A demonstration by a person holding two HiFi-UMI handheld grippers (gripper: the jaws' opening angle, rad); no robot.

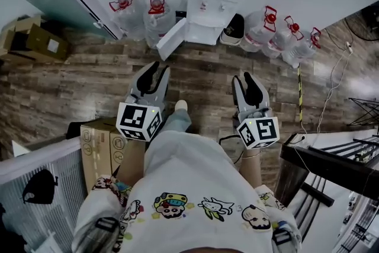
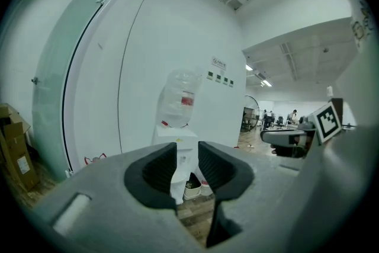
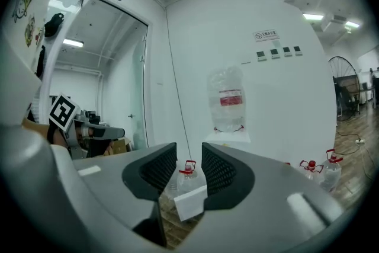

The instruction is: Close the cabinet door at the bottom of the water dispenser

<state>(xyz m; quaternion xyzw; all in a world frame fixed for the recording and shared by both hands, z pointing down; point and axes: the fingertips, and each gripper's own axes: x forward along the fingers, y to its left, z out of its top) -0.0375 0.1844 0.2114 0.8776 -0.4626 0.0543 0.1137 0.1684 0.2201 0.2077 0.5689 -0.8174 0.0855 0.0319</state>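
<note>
With left tongs (image 1: 160, 69) and right tongs (image 1: 243, 77) both apart and empty, well short of the door (image 1: 172, 38), a reach behind it may knock the bottles (image 1: 156, 16) over.

Jaws apart — white cabinet door (image 3: 190, 203) beyond

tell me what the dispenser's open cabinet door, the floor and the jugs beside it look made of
Cabinet door: likely white plastic or painted metal; smooth, plain, matte.
Floor: brown wood-look planks with visible grain and seams; real wood or laminate unclear.
Jugs: clear plastic, see-through, red caps.
</note>
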